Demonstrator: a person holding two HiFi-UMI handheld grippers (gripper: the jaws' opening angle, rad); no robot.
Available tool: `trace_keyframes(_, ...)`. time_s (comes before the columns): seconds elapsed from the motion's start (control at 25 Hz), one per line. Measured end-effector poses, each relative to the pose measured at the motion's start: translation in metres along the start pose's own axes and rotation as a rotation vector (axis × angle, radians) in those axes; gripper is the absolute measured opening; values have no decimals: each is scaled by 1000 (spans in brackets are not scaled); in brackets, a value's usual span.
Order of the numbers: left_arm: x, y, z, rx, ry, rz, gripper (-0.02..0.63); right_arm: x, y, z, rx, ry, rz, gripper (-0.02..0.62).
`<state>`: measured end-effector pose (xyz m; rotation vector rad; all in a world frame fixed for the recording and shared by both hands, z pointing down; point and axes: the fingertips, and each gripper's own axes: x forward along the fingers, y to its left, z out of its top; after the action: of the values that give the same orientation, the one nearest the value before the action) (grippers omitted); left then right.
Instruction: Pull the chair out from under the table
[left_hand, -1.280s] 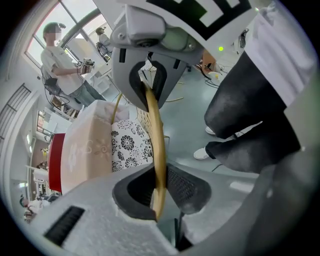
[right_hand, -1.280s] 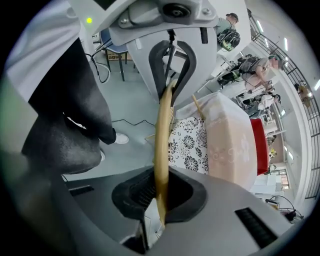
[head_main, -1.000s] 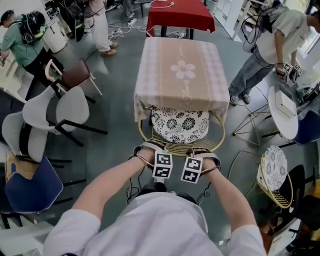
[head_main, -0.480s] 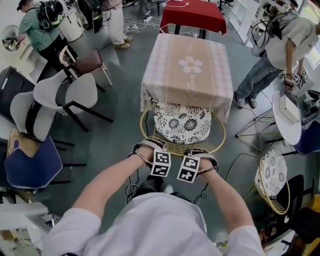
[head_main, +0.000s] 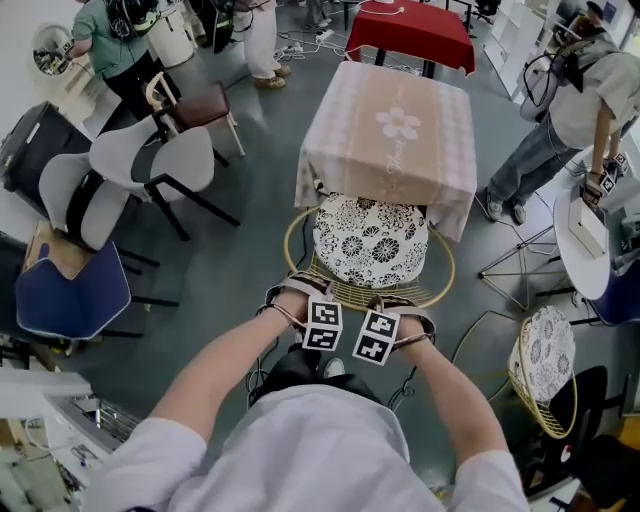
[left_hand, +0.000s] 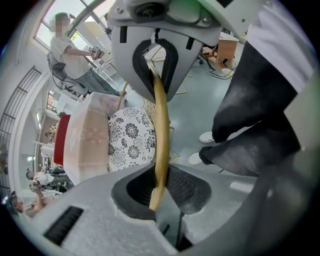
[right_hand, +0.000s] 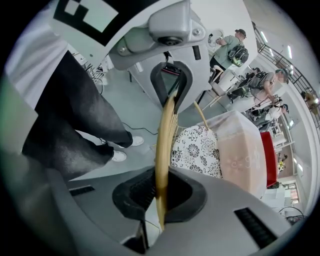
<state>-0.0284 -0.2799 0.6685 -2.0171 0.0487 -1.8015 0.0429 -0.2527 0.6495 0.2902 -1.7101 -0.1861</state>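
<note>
The left tool (head_main: 303, 293) and the right tool (head_main: 402, 305) are both clenching the gold wire back rim (head_main: 352, 293) of the chair (head_main: 370, 240). The left one is gripping at about 7 o'clock of the floral cushion (head_main: 372, 225), the right one at about 5 o'clock. In each gripper view the rim is running straight between the pressed jaws. The chair is standing on the grey floor (head_main: 240, 250) at 6 o'clock of the pink-clothed table (head_main: 400, 100). Its cushion is mostly showing, with the far edge lying at the cloth's hanging hem.
</note>
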Motion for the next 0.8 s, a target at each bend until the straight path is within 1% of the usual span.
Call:
trace_keyframes(0.44,-7,-30,5,-18,14,-7,58,-6,29,1,-20,3,11,14)
trace_keyframes(0.8,-21,-65,3,-9,-10,-5,58,-15,65,13,-11,20,16,13)
